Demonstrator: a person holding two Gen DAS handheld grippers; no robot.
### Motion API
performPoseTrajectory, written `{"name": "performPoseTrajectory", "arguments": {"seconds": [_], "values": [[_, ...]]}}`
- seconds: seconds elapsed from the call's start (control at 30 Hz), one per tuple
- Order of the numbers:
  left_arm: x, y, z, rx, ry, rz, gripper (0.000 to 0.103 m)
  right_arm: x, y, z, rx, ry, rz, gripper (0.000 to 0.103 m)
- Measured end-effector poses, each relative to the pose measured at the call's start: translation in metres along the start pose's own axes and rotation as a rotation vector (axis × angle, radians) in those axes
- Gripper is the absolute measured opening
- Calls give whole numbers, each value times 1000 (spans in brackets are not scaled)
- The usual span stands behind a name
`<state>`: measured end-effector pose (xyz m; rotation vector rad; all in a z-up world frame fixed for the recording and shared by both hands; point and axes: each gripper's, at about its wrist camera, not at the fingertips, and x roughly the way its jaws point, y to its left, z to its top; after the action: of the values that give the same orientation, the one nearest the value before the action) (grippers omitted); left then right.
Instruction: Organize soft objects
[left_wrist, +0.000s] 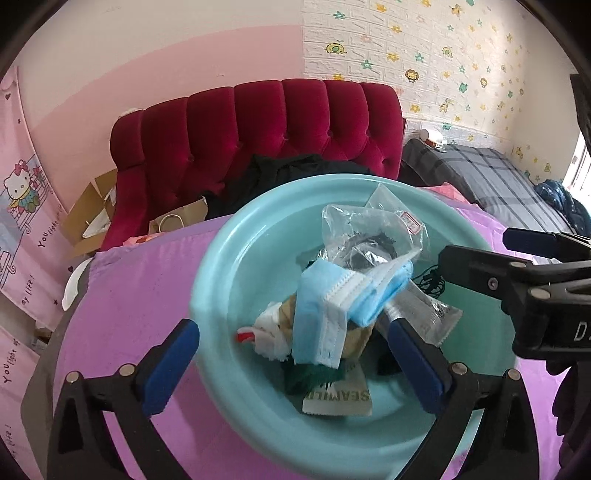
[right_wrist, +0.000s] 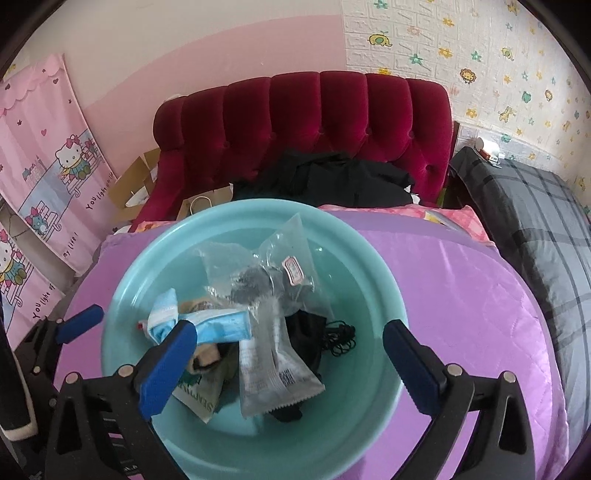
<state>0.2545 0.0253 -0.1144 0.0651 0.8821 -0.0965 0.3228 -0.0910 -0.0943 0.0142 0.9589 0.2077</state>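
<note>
Over the basin (left_wrist: 221, 258), both my tools hung spread and empty
Blue mask (left_wrist: 321, 317) perched loosely on top; a careless nudge risked tipping it out

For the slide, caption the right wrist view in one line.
Open right gripper above a teal basin holding blue face masks, clear plastic bags and sachets on a purple cloth.

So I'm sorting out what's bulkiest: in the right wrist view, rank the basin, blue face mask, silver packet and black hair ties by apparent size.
1. basin
2. silver packet and blue face mask: look alike, and a finger hides part of the mask, so unranked
3. black hair ties
</note>
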Motion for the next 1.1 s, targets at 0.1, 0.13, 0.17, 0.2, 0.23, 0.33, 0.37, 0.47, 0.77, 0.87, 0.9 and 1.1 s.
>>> {"name": "performPoseTrajectory", "arguments": {"seconds": [0.1,0.13,0.17,0.2,0.23,0.33,0.37,0.47,0.77,0.87,0.9,1.1], "values": [[-9,-1,-4,3,1,2,103,-9,0,-7,-2,4,-4,103],[-13,-2,-5,5,2,2,103,-12,0,-9,-3,3,-4,103],[-17,-3,-7,4,1,3,103,-16,0,-12,-6,3,-4,103],[-20,-3,-9,5,1,6,103,-19,1,-14,-12,5,-5,103],[-25,-4,-11,7,2,9,103,-23,2,-17,-18,7,-6,103],[-40,-8,-16,8,2,19,103,-38,4,-23,-21,1,-5,103],[-46,-9,-18,6,-3,24,103,-43,5,-25,-21,1,-6,103],[-65,-12,-22,4,-17,44,103,-60,7,-29,-26,-9,-3,103],[-117,-25,-36,10,-48,82,103,-116,13,-50,-36,-25,-1,103],[-133,-28,-44,3,-46,120,103,-134,16,-62,-42,-29,3,103],[-139,-29,-47,0,-49,130,103,-139,16,-66,-38,-31,4,103],[-163,-36,-63,-6,-57,144,103,-169,19,-91,-31,-44,8,103]]}}
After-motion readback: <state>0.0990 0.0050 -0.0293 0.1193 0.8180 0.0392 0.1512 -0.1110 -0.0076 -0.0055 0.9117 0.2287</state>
